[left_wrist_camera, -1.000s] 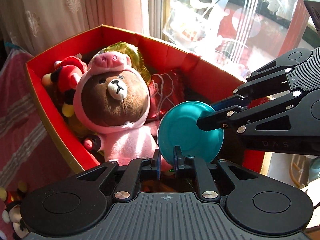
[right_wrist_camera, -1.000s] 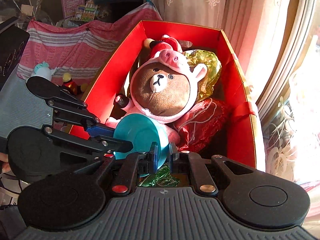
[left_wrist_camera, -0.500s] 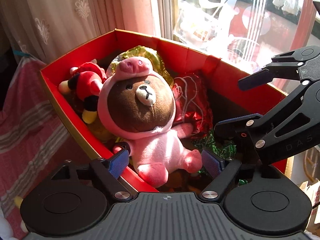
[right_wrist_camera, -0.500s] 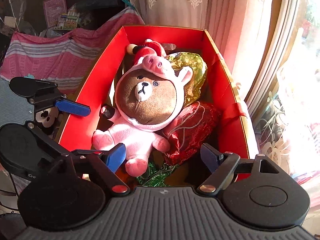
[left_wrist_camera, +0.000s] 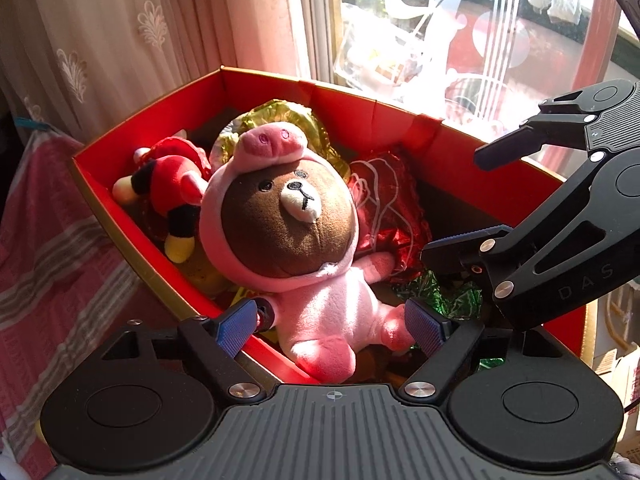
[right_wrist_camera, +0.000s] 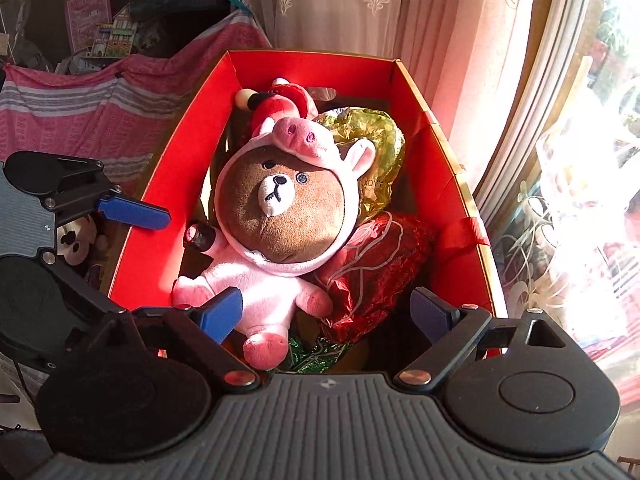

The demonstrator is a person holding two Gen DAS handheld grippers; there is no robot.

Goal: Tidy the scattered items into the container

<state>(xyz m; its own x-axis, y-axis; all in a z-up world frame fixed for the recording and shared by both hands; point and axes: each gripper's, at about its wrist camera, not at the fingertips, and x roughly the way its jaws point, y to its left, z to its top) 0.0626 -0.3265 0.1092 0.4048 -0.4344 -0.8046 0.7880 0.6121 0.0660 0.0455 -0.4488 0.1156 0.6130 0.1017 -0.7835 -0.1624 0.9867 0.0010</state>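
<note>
Now, L to R. Far left in the right-wrist view, outside the red box & beside its left wall, a black-and-white plush toy lies loose, partly hidden behind the left tool. That's the one loose item I can make out; it sits to the left of both tools, so the left hand looks nearer. Its long axis: can't tell, too much is covered.

Left tool: pads wide apart, nothing between them, held over the near-left corner of the box w/ the bear's legs showing in the gap but not touched.

Inside the box, left to right: a red-and-black plush at the far left end; the brown bear in a pink pig suit lying on its back across the middle, head toward the far wall, feet toward the tools; gold foil behind its head; a red foil balloon at its right side; green foil low in the near-right corner.

Right tool: pads also spread, empty, over the near end of the box; in the left-wrist view it comes in from the right above the green foil.

Judgement: box items need no more handling; next move prob. swings left & down, out over the left wall, toward the loose plush.
</note>
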